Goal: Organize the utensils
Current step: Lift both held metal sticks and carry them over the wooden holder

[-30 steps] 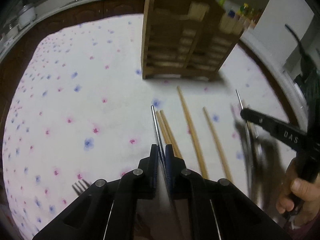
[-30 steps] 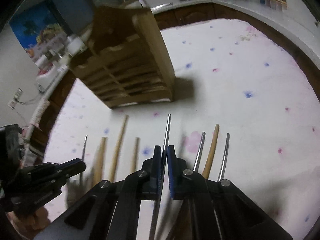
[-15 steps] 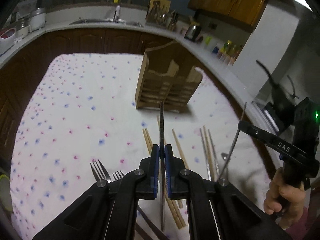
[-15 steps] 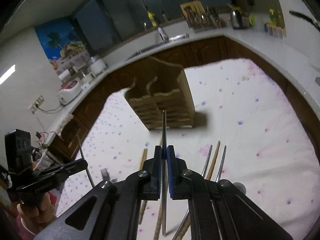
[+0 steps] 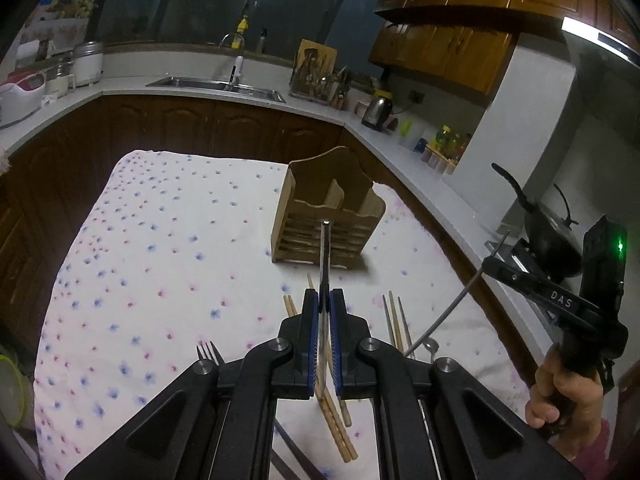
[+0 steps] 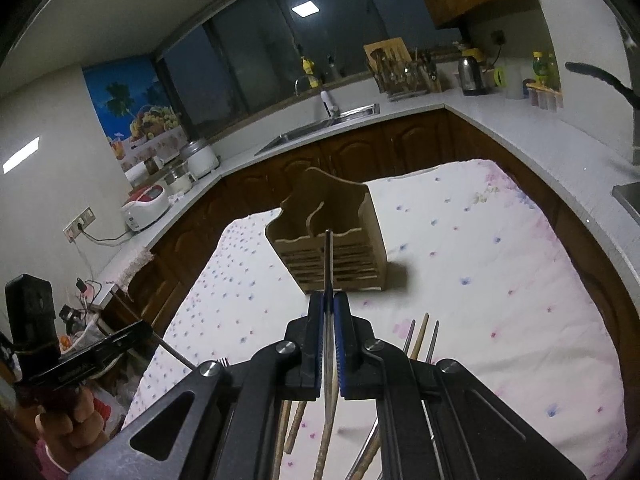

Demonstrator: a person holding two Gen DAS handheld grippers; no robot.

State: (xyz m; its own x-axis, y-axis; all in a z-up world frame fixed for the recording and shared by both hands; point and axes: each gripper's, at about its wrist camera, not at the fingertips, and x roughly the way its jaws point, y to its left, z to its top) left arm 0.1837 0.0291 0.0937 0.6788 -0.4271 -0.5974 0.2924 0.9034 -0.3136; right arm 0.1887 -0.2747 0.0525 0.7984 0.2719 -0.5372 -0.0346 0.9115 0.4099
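The left tongs point(image 5: 325, 308) are closed on a metal chopstick point(image 5: 325, 256), its tip pointing toward the wooden holder point(image 5: 328, 216) that stands upright on the floral cloth point(image 5: 160, 264) covering the desk. The right tongs point(image 6: 328, 312) likewise clamp a second metal chopstick point(image 6: 328, 264), aimed at the same holder point(image 6: 332, 240).

The left view alone shows a fork point(image 5: 210, 354) lying on the cloth beside the tongs, a pair of wooden chopsticks point(image 5: 336, 420) below them, and the right tongs from the side point(image 5: 490, 266), gripping their chopstick with a hand point(image 5: 564, 396) on the handle. The right view alone shows the left tongs from the side point(image 6: 144, 330), plus 3 loose sticks point(image 6: 420, 336) just right of its own fingers.
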